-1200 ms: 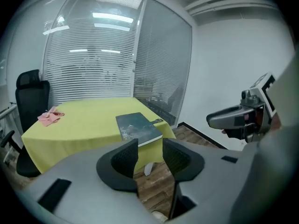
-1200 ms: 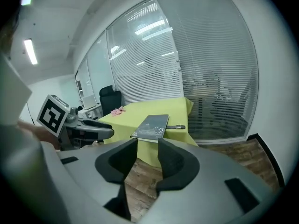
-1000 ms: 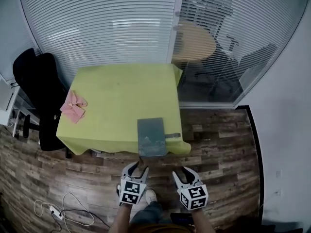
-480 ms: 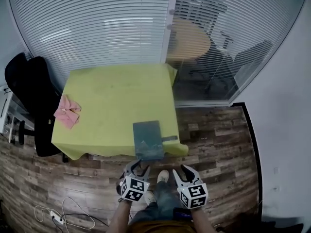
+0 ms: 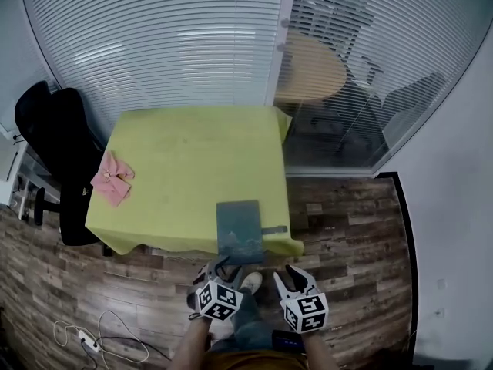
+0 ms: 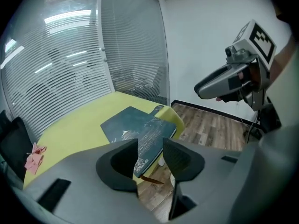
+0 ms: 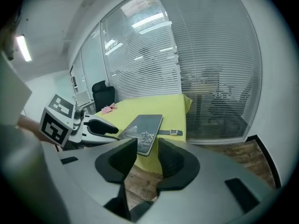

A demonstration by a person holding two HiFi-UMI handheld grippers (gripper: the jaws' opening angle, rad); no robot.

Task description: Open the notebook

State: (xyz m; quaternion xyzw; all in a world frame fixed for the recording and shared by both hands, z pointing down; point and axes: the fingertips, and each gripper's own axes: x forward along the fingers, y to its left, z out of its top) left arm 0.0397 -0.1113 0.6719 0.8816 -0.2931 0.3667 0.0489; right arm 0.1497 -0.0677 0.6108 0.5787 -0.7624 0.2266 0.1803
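Head view: a person stood at the near edge of a table [image 5: 185, 160] draped in yellow-green cloth, holding a gripper in each hand above the wood-plank floor [image 5: 347, 230]. The closed dark notebook [image 5: 239, 227] lay near the table's front right corner, its near end just over the edge. Its buckled strap [image 5: 275, 230] stretched out to the right. The left gripper [image 5: 221, 267] pointed at that near end, jaws wide apart and holding nothing, short of the cover. The right gripper [image 5: 291, 275], just beside it, had eased its jaws in slightly, yet they stood wide with nothing between them. A pink folded cloth [image 5: 113, 177] lay at the table's left edge, near a black chair [image 5: 58, 141].
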